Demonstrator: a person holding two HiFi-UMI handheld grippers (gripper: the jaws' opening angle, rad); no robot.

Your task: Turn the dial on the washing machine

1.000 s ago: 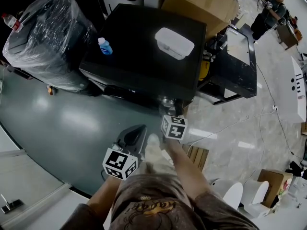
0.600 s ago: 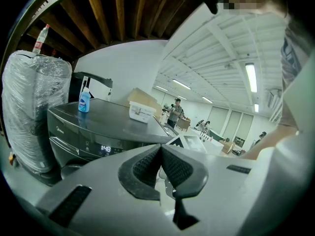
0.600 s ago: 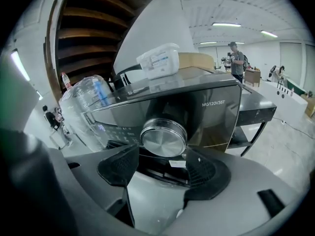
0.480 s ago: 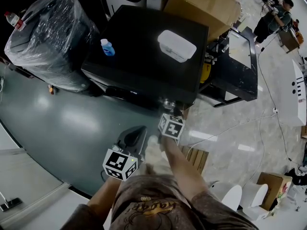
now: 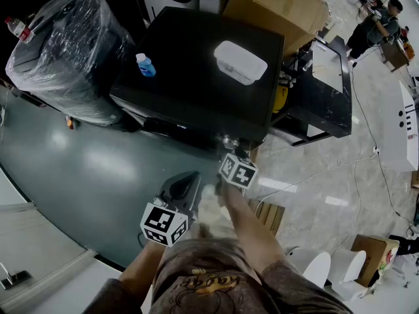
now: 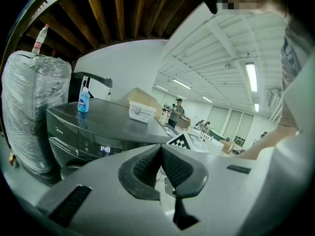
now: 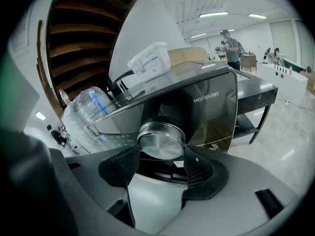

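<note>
The dark washing machine (image 5: 196, 70) stands ahead of me, with its round metal dial (image 5: 229, 140) on the front panel at the right. My right gripper (image 5: 234, 152) reaches up to it. In the right gripper view both pads press against the rim of the dial (image 7: 161, 140), so the right gripper (image 7: 161, 155) is shut on it. My left gripper (image 5: 186, 183) hangs lower and to the left, away from the machine. Seen in the left gripper view, the left gripper (image 6: 161, 155) has its pads together with nothing between them. The lit display (image 6: 105, 149) glows on the machine's front.
A small blue bottle (image 5: 145, 65) and a white lidded box (image 5: 240, 60) sit on the machine's top. A plastic-wrapped bulk (image 5: 65, 51) stands at its left, cardboard boxes (image 5: 275, 5) behind it, and a black table (image 5: 324, 90) at its right. A person (image 5: 376, 18) stands far off.
The marker cube on my right gripper has turned and shifted slightly right while the jaws stay on the dial. The left gripper has not moved.
</note>
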